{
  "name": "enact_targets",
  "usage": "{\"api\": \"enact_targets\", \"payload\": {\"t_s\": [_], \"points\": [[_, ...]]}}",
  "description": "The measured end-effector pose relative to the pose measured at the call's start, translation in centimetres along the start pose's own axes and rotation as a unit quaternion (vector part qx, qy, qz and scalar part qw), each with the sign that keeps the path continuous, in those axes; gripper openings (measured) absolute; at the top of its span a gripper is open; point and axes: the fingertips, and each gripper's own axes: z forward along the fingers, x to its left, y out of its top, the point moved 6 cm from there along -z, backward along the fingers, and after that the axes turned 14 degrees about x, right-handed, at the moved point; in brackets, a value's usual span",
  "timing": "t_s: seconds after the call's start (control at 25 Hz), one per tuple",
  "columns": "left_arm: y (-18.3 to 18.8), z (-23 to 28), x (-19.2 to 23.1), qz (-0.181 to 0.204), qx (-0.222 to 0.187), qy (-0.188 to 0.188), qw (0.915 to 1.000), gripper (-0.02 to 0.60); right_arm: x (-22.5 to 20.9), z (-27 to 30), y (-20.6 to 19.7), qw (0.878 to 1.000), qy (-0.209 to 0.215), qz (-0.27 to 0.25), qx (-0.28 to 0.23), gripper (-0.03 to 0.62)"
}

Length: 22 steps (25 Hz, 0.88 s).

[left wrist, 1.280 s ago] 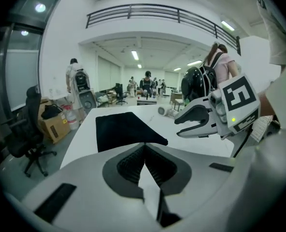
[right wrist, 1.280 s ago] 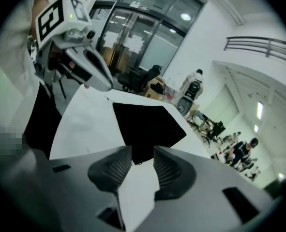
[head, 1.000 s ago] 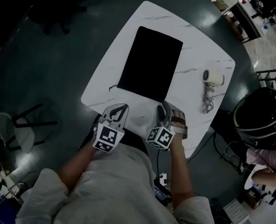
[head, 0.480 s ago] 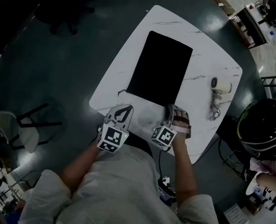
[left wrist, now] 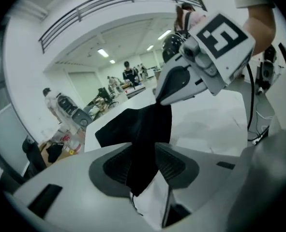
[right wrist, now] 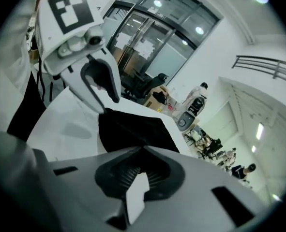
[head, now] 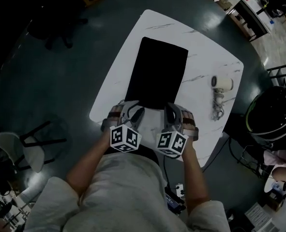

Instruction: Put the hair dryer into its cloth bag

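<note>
Dryer [head: 222,83]: untouched on table [head: 205,47], right of bag [head: 157,71]. Head view: left gripper [head: 133,114], right gripper [head: 172,114] newly at bag's near edge. Left gripper view: just opened, cloth slack between. Right gripper view: just closed, pinching bag; mouth-opening likely starting.

We take this for a large open lab hall: a dark glossy floor [head: 55,86], a workbench [head: 249,14] crowded with gear, people [left wrist: 128,73] at distant stations, ceiling strip lights [left wrist: 103,52], a balcony railing [left wrist: 99,6] and glass doors [right wrist: 147,37].
</note>
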Motion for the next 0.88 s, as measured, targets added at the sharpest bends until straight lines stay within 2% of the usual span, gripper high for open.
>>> {"api": "enact_targets", "payload": {"t_s": [0.04,0.12,0.32,0.36,0.4,0.44,0.6,0.76,0.88], "points": [[0.6,0.7,-0.2,0.022,0.005,-0.004,0.9997,0.151,-0.3,-0.3,0.2,1.000,0.000,0.002,-0.006,0.021],[1.3,1.9,-0.4,0.057,0.020,-0.006,0.9982,0.161,-0.9,-0.7,0.5,1.000,-0.001,0.009,-0.016,0.021],[1.6,4.1,-0.4,0.124,0.048,0.000,0.9912,0.156,-2.5,-1.2,-0.2,0.998,0.013,0.054,-0.033,0.021],[1.7,4.3,-0.2,0.123,0.046,0.003,0.9913,0.114,-2.7,-1.1,-0.5,0.997,0.015,0.061,-0.034,0.021],[1.9,4.4,0.1,0.116,0.040,0.003,0.9924,0.037,-2.9,-1.1,-0.8,0.997,0.016,0.065,-0.033,0.021],[2.2,4.4,0.3,0.105,0.034,-0.002,0.9939,0.024,-2.9,-0.9,-1.2,0.997,0.015,0.064,-0.029,0.021],[3.8,3.8,0.2,0.051,0.034,-0.067,0.9959,0.015,-3.0,0.8,-3.6,0.999,0.019,0.049,0.001,0.021],[5.5,3.3,-1.0,-0.011,0.033,-0.143,0.9891,0.015,-4.0,3.7,-4.6,0.997,0.042,0.065,-0.001,0.021],[6.9,4.1,-1.4,-0.038,0.023,-0.146,0.9882,0.015,-5.2,6.2,-4.8,0.997,0.055,0.053,-0.010,0.021]]}}
